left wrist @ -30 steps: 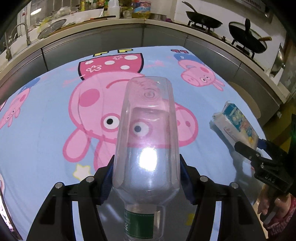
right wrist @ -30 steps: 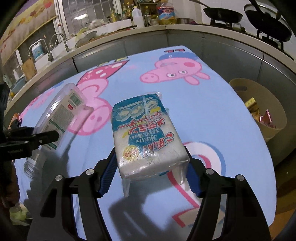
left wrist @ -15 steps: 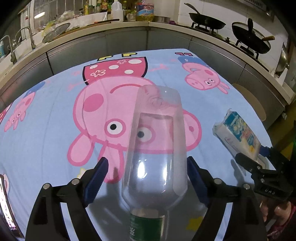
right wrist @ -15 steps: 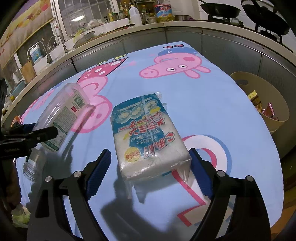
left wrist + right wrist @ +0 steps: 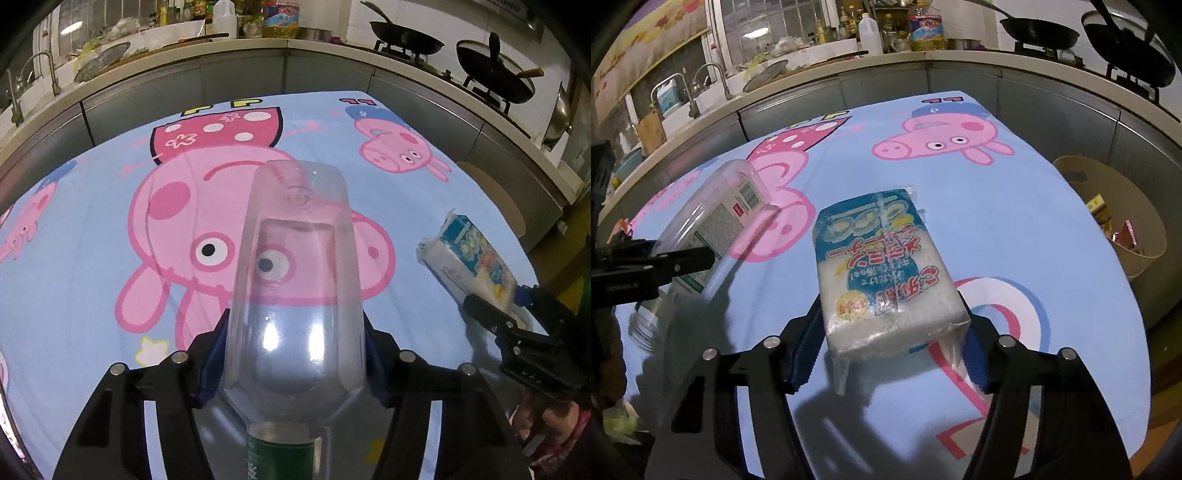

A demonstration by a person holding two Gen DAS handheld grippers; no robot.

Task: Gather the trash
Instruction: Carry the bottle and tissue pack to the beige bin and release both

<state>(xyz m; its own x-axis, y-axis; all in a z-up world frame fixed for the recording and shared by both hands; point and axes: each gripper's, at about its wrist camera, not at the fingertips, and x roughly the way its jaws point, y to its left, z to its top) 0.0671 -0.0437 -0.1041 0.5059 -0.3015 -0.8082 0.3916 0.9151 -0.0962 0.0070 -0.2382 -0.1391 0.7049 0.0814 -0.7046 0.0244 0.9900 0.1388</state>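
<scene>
Blue pads of the left gripper press both flanks of a clear plastic bottle — its jaws have just closed in on it. The bottle points away from the camera, its flat base furthest off and its green-labelled neck toward the gripper's body, held clear above the cloth. From the right wrist view the same bottle shows its white printed label with a barcode, tilted base-up.

The right gripper has likewise just closed, and its blue pads squeeze the near end of a soft white packet wrapped in blue-and-white printed film, a loose flap of clear plastic hanging under it. The packet is lifted off the surface and casts a shadow below.

Under both lies a light-blue cartoon-pig cloth spread over the counter. Off its right edge stands a beige bin with coloured wrappers inside, well apart from the packet. Beyond the cloth runs a grey kitchen worktop carrying bottles, a sink tap at left — and black woks on a stove at right.
</scene>
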